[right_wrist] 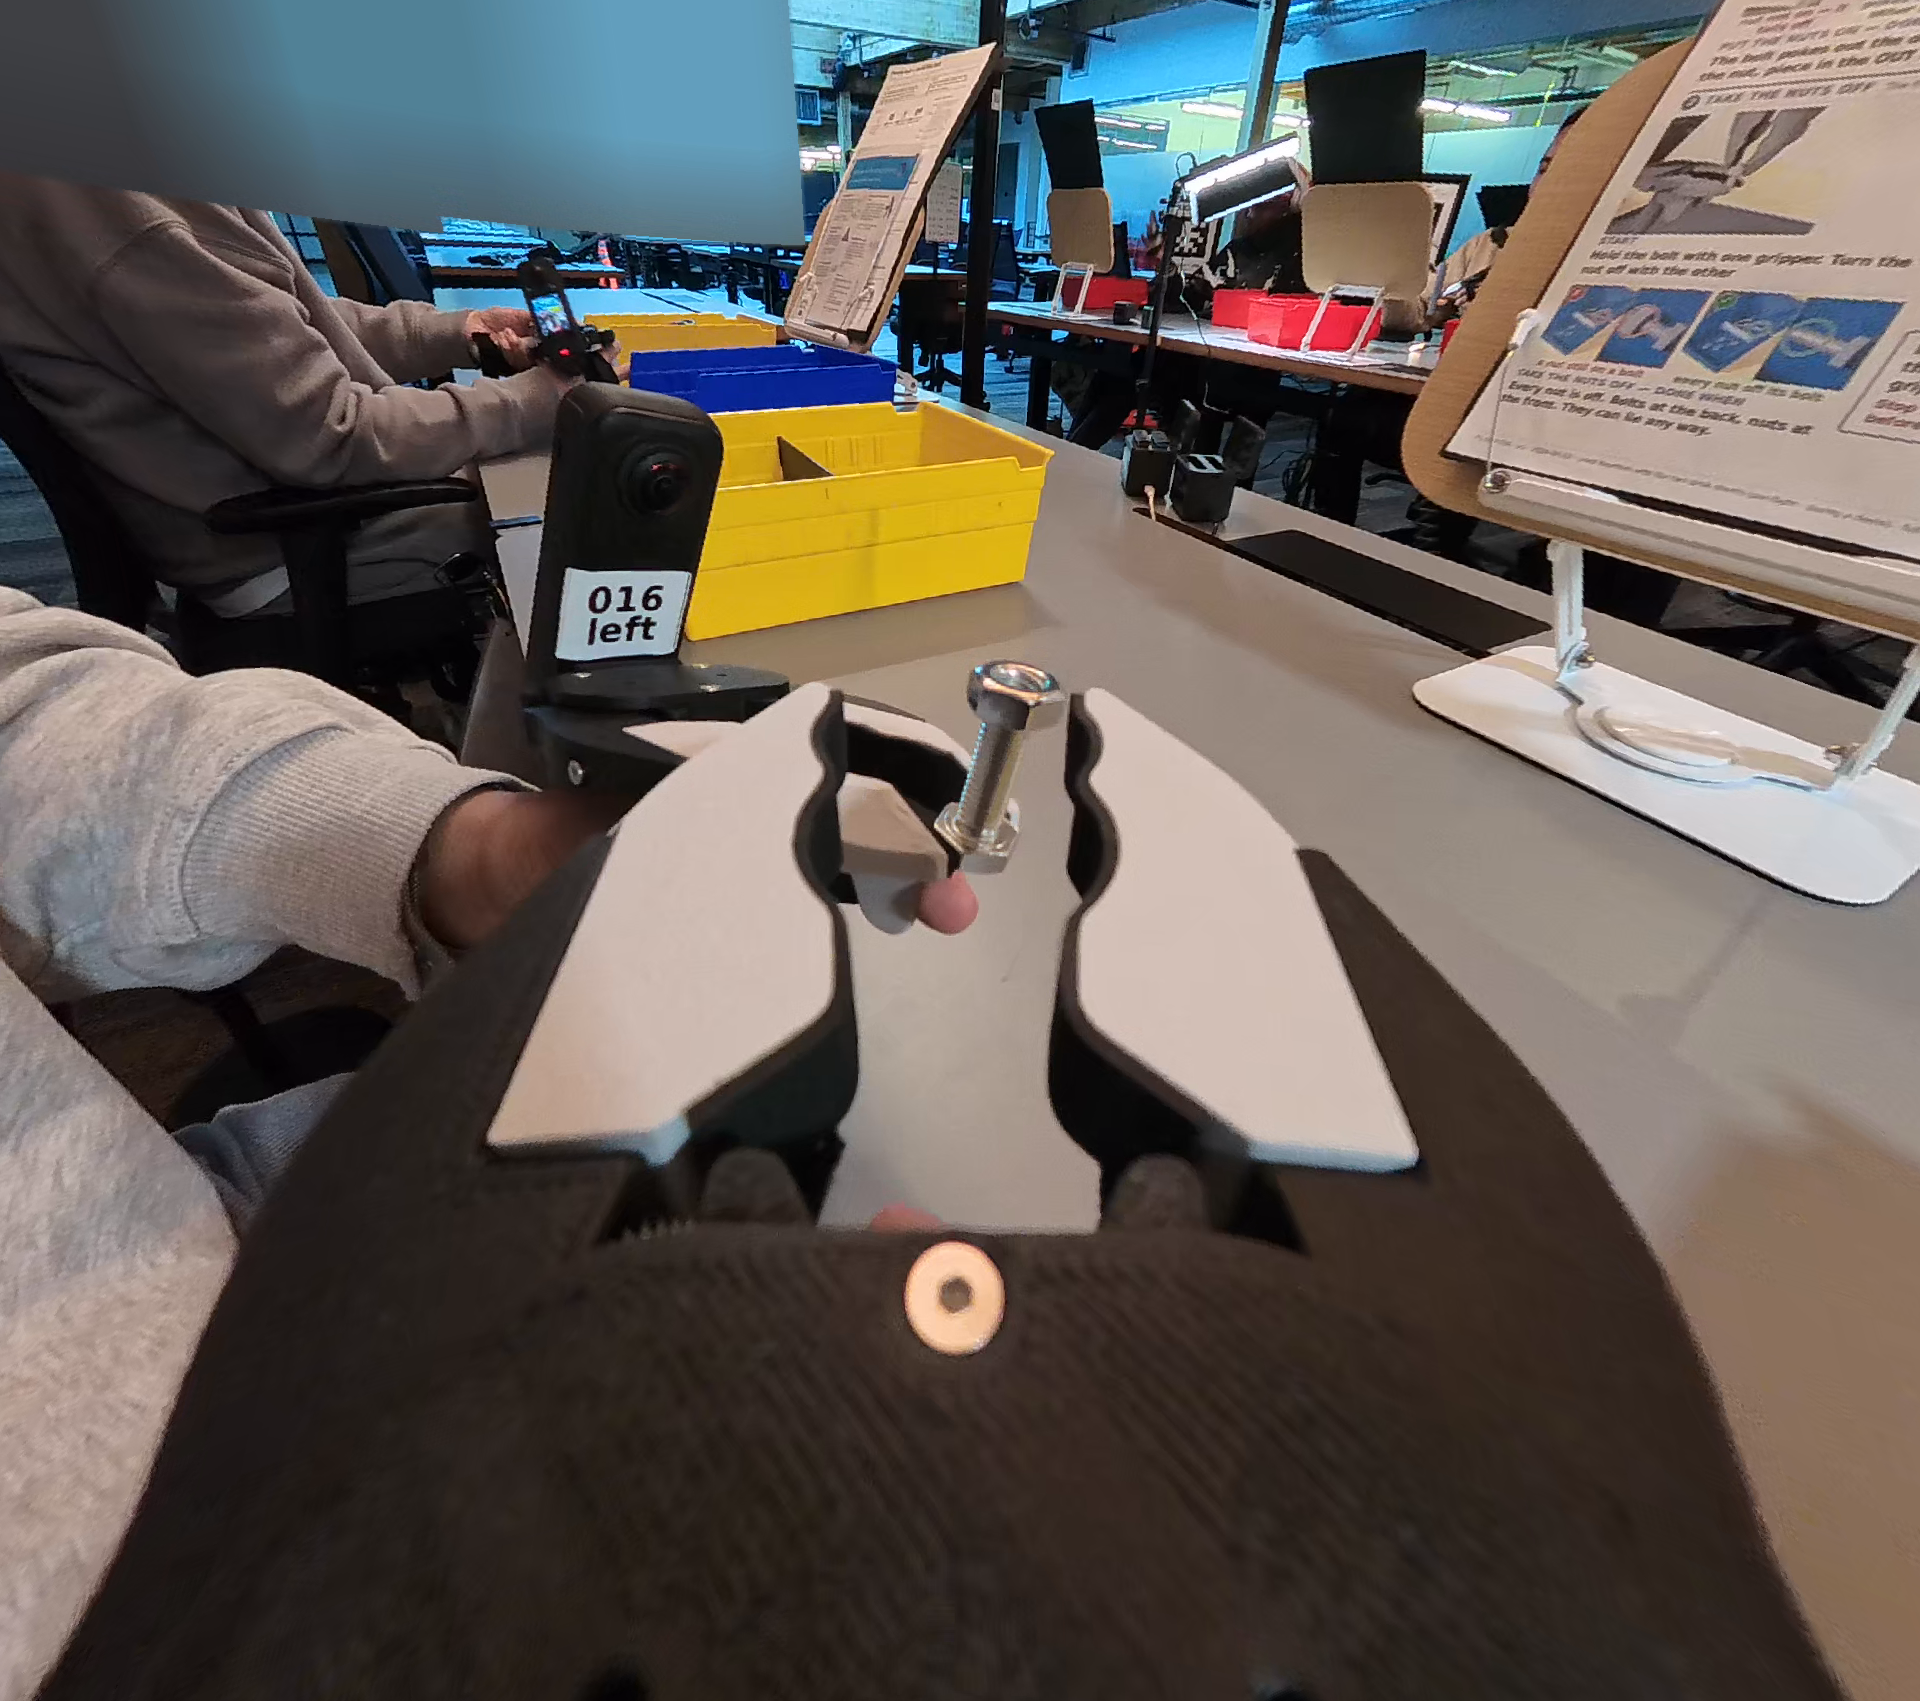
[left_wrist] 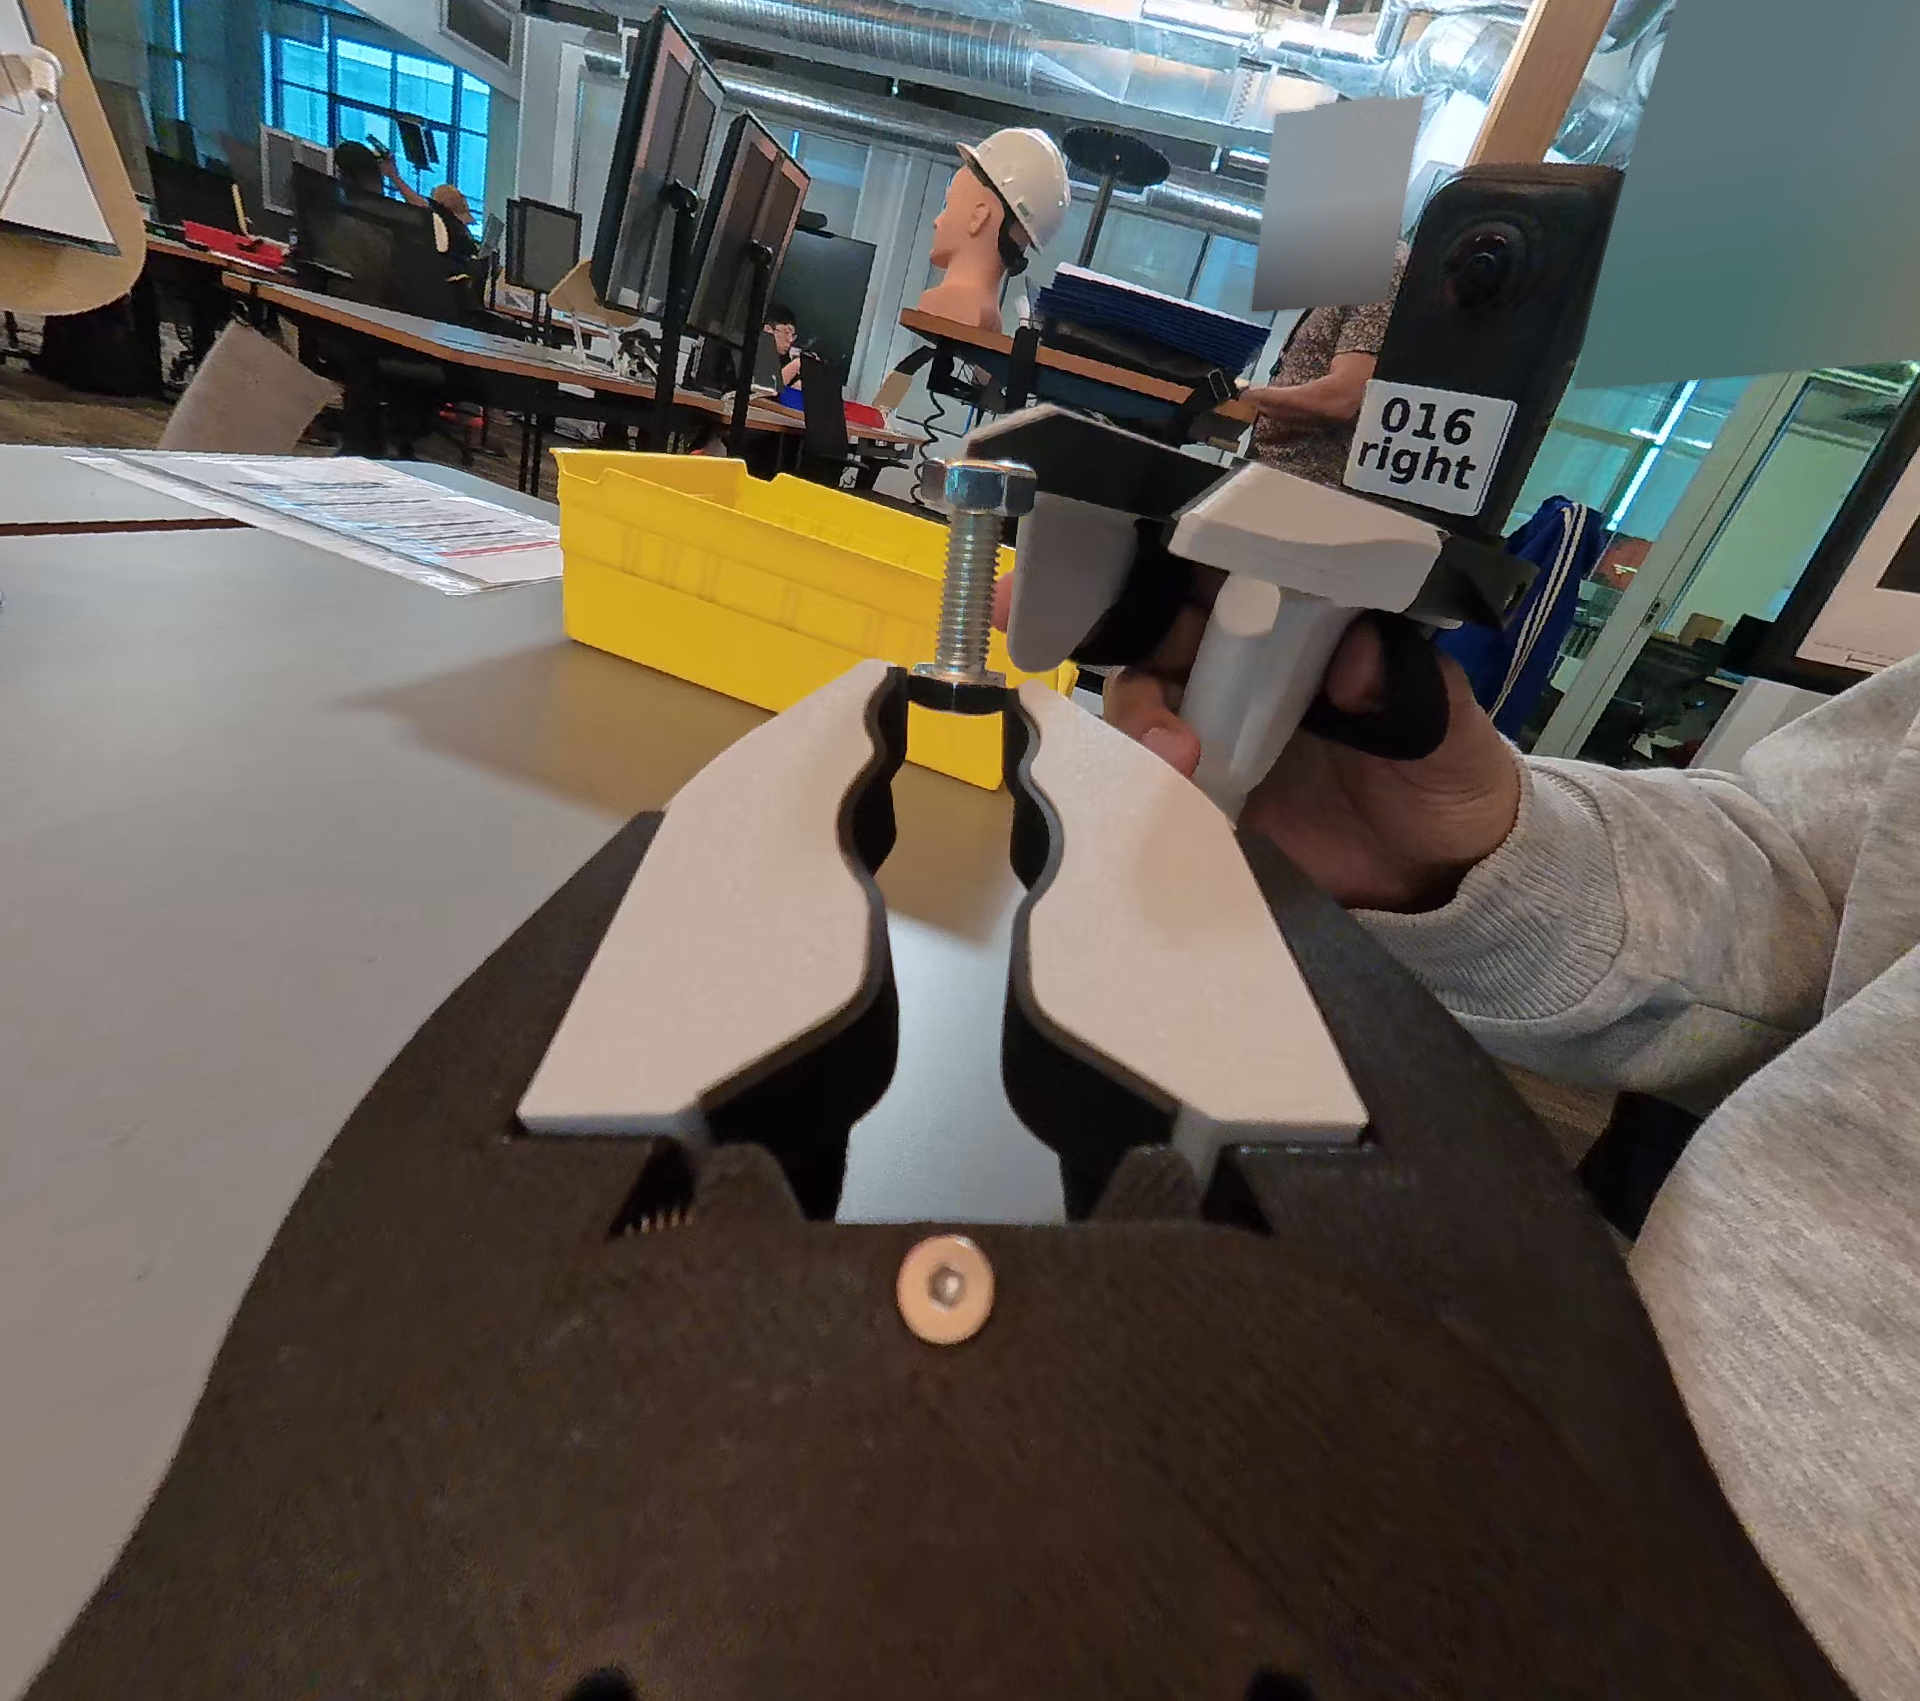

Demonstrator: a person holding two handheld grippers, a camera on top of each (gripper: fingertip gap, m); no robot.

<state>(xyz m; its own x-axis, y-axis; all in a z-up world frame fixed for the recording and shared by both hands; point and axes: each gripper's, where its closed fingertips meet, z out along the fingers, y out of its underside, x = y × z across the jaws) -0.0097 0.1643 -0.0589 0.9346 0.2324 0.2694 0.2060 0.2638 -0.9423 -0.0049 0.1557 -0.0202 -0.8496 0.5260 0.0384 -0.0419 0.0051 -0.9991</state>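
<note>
**Two hand-held grippers meet at an upright steel bolt**

Closest in the left wrist view is the matte black, finely ribbed body of the left gripper [left_wrist: 956, 690], with a round silver screw set in its middle. Two flat, pale grey fingers with wavy black inner edges reach forward and narrow to a pinch. Their tips clamp a hexagonal nut [left_wrist: 958, 685] threaded on the lower end of a shiny, threaded steel bolt [left_wrist: 971, 576]. The bolt stands upright above the tips, its hex head on top.

Just right of the bolt, a hand [left_wrist: 1340, 778] in a grey knit sleeve grips the right gripper's pale handle. That tool's grey fingers end beside the bolt's shaft; this view does not show them touching it.

In the right wrist view, the right gripper [right_wrist: 951, 742] has the same black body and grey fingers, spread wide. The bolt sits in the gap between the tips, nearer the right-hand finger, which its head seems to meet.

Below lies a smooth grey table [left_wrist: 260, 768]. Beyond the bolt sits a yellow plastic bin [right_wrist: 873, 508] with a divider inside. Right of it, a printed sheet leans on a white document stand [right_wrist: 1662, 747].
</note>
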